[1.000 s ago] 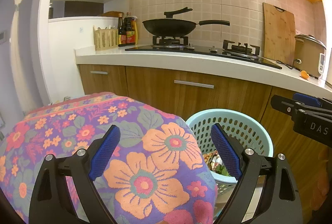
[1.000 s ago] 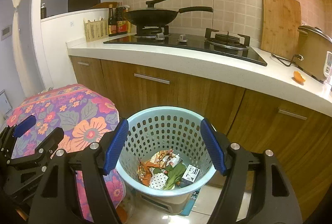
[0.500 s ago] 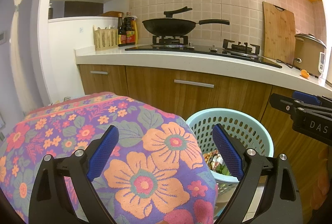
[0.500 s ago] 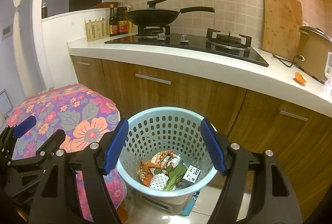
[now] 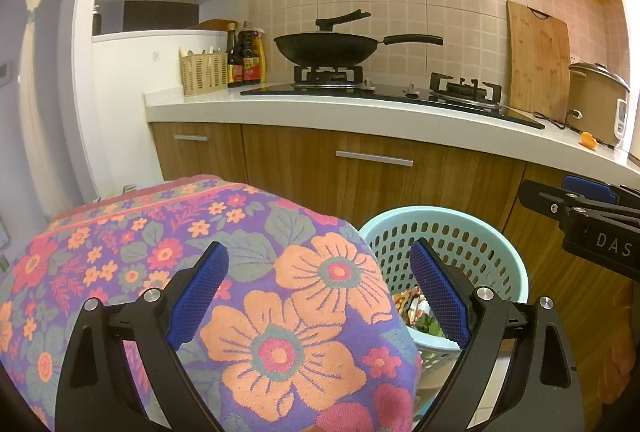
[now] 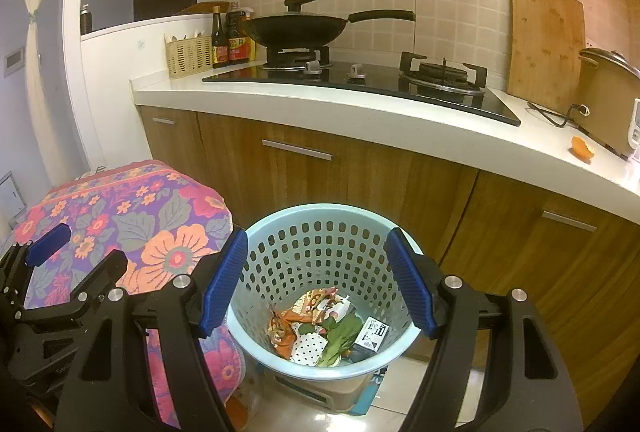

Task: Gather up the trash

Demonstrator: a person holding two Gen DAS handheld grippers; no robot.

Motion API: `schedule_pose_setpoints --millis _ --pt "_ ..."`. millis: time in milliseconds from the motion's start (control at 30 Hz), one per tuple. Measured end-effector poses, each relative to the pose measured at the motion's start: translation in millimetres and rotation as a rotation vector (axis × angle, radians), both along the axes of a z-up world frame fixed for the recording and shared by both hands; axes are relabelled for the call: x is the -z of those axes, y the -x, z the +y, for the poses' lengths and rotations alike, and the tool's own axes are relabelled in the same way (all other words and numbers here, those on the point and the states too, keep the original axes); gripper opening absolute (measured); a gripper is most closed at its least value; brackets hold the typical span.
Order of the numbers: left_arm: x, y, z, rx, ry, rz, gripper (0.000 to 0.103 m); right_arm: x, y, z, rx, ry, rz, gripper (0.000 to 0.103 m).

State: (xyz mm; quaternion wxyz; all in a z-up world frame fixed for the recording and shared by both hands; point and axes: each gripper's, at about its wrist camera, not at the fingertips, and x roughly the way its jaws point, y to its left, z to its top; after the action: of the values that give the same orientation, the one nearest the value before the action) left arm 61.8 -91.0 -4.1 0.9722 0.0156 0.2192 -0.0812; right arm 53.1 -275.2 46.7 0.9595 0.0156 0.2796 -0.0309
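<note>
Blue basket [image 6: 320, 232] w/ trash [image 6: 326, 328] below right tongs [image 6: 320, 282], both tongs wide, left tongs [image 5: 320, 292] over floral cloth [image 5: 160, 252]

The right gripper [image 6: 316, 282] hangs above the light blue basket [image 6: 280, 232], tilted downward toward its opening, its jaws spread wide with nothing between the blue pads [image 6: 408, 284]. In its own view the two pads frame the basket's rim on either side without touching it. The left gripper [image 5: 320, 296] sits to the left of the basket, angled down less steeply, its jaws likewise parted and empty; its right-hand pad [image 5: 440, 296] lines up over the basket's near-left rim. The two grippers are side by side and near each other, each showing at the edge of the other's view.
</note>
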Motion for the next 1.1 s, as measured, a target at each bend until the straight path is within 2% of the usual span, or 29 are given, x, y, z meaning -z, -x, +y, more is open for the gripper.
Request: schedule_pose_setpoints --millis 1100 --pt "1.2 0.1 2.3 0.001 -0.003 0.001 0.094 4.0 -1.0 -2.1 0.002 -0.006 0.013 0.068"
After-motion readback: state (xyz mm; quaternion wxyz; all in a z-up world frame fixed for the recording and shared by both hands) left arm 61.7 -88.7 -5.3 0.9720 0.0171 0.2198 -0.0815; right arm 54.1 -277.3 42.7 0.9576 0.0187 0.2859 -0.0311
